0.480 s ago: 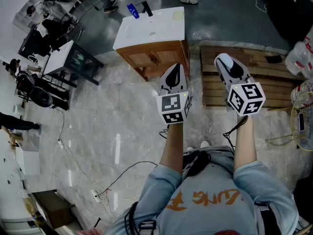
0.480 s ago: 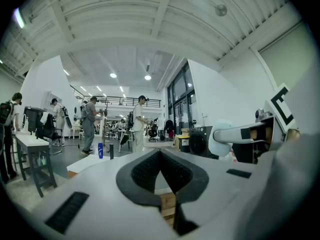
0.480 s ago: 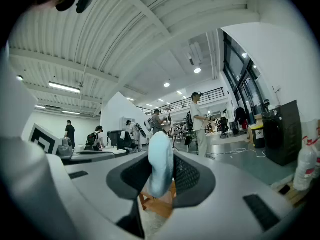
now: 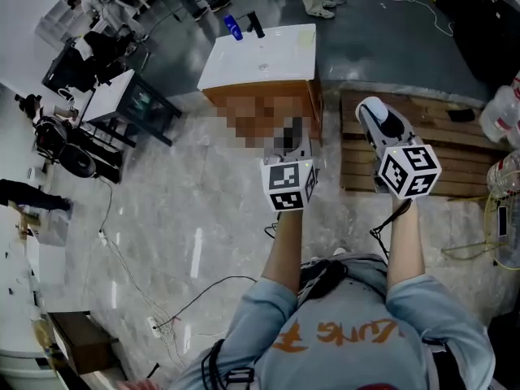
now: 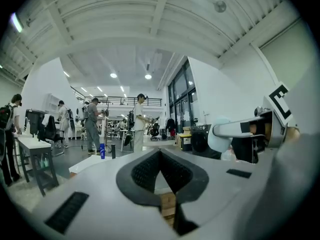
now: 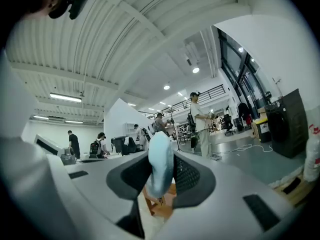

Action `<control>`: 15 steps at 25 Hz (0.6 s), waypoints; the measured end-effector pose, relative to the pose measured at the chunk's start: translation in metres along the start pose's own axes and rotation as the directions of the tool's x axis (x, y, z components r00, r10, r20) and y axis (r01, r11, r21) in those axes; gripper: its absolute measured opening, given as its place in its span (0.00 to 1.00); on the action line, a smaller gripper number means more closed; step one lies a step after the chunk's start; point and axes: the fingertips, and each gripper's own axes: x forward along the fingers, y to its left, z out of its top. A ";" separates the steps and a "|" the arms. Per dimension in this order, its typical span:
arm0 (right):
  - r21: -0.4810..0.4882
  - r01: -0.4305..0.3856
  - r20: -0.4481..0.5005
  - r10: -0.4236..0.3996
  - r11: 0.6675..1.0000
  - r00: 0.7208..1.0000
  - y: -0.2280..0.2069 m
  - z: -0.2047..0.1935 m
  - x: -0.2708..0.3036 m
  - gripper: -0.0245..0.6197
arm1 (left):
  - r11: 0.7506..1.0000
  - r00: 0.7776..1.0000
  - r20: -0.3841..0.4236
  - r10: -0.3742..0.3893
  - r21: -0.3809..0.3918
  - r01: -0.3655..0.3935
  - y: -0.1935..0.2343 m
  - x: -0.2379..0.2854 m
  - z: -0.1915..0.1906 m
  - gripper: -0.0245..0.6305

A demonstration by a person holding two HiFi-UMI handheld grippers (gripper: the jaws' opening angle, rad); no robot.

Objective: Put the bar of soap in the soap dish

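My right gripper [image 6: 161, 156] is level and shut on a pale blue bar of soap [image 6: 159, 164], which stands on edge between the dark pads. The left gripper view shows that soap [image 5: 225, 136] from the side, at its right. My left gripper [image 5: 160, 154] is level with its pads meeting at the tips and nothing between them. In the head view both grippers [image 4: 291, 132] [image 4: 371, 110] are held out over the floor, short of a white sink top [image 4: 244, 63] on a wooden cabinet. A small pale yellow item [image 4: 305, 37], possibly the soap dish, lies at the top's far right corner.
A blue bottle [image 4: 234, 28] and a black faucet [image 4: 255, 24] stand at the back of the sink top. A wooden pallet [image 4: 439, 136] lies right of the cabinet, with water jugs [image 4: 500, 108] beyond. Tables with equipment [image 4: 122, 96] and floor cables [image 4: 203, 291] are at the left. People stand far off.
The sink cabinet sits slightly lower and nearer in the head view. Both grippers keep the same pose, the soap still in the right one.
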 end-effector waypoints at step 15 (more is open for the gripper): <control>-0.028 -0.055 0.079 0.057 0.998 0.995 0.001 0.044 0.015 0.25 | 0.999 0.996 0.077 0.037 -0.021 -0.036 0.016 0.002 0.038 0.07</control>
